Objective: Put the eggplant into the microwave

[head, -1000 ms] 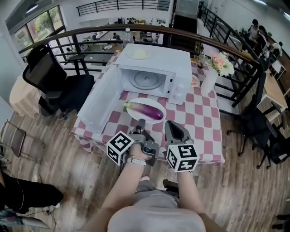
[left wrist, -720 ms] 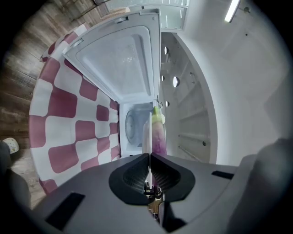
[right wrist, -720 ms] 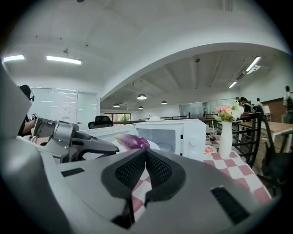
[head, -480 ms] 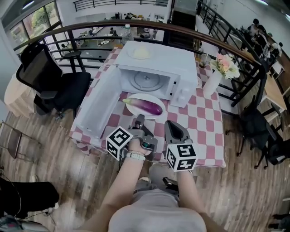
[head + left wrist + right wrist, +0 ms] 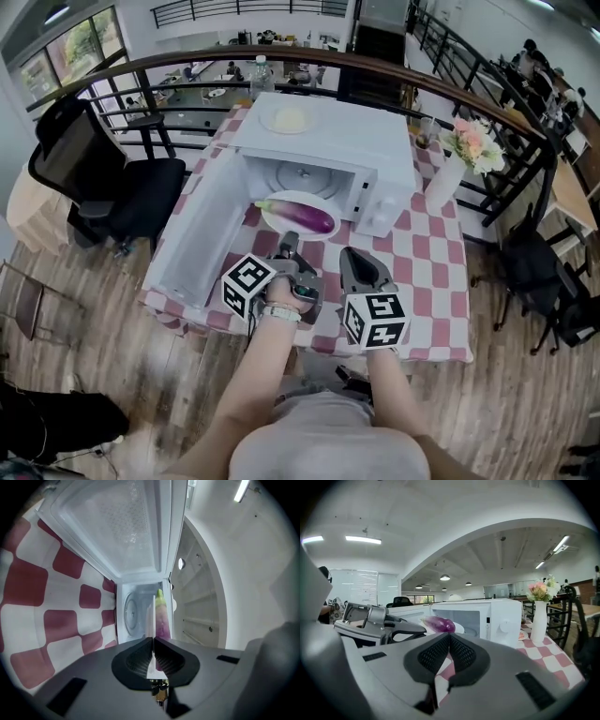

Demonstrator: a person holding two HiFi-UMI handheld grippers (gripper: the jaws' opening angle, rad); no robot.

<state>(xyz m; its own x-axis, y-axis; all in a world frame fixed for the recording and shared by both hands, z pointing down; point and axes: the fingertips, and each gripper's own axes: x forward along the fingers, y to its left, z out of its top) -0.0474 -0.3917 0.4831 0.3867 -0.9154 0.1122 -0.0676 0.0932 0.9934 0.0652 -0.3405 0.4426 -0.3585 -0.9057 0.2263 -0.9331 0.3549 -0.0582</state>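
A purple eggplant (image 5: 307, 217) lies on a white plate (image 5: 275, 208) held in the air at the mouth of the white microwave (image 5: 328, 141), whose door (image 5: 202, 225) hangs open to the left. My left gripper (image 5: 290, 243) is shut on the plate's near rim. The left gripper view shows that rim (image 5: 151, 618) edge-on between the jaws of the left gripper (image 5: 153, 641), with the eggplant (image 5: 162, 618) beyond. My right gripper (image 5: 349, 256) hovers just to the right, shut and holding nothing. In the right gripper view the eggplant (image 5: 439, 624) shows above the right gripper (image 5: 449, 637).
A vase of flowers (image 5: 448, 173) stands right of the microwave on the red-checked table (image 5: 427, 272). A small plate (image 5: 288, 117) rests on the microwave's top. A black office chair (image 5: 103, 178) stands to the left, and a railing runs behind the table.
The left gripper has carried the plate with the eggplant forward, from over the table to the microwave's opening. The right gripper moved forward alongside it.
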